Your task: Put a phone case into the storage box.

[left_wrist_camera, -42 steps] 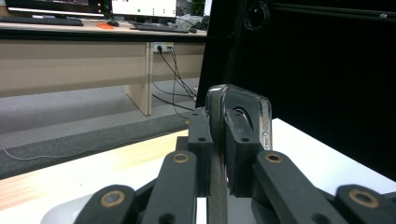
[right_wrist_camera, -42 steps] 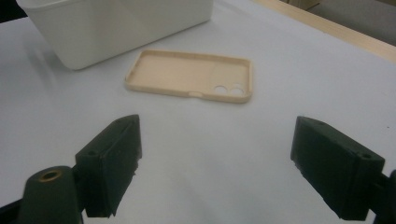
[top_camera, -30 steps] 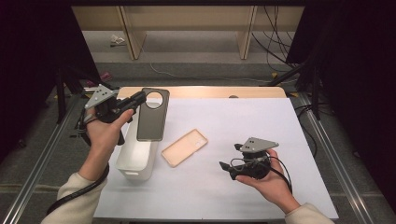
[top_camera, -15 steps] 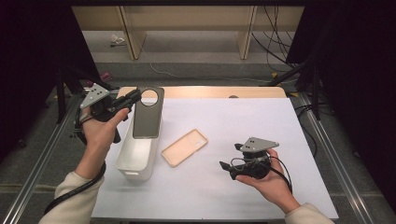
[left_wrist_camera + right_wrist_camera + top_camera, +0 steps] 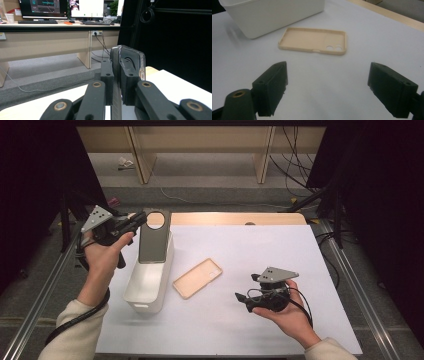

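while left gripper (image 5: 136, 220) clamps dark phone case (image 5: 152, 237), right gripper (image 5: 241, 297) gapes.

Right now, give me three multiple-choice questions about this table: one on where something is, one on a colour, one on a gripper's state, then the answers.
1. Where does the tan phone case lie?
A. flat on the white table top, beside the white bin
B. inside the white bin
C. between the right gripper's jaws

2. What colour is the phone case held over the bin?
A. red
B. dark grey
C. bright yellow

3. How does the left gripper stand?
A. wide open and empty
B. shut on the tan phone case
C. shut on the dark phone case

Answers:
1. A, since the high view shows it flat on the table to the right of the bin, with the right gripper open and short of it.
2. B, as it reads dark grey with a round camera hole.
3. C, because the left gripper view shows both pads pressed on its edge.
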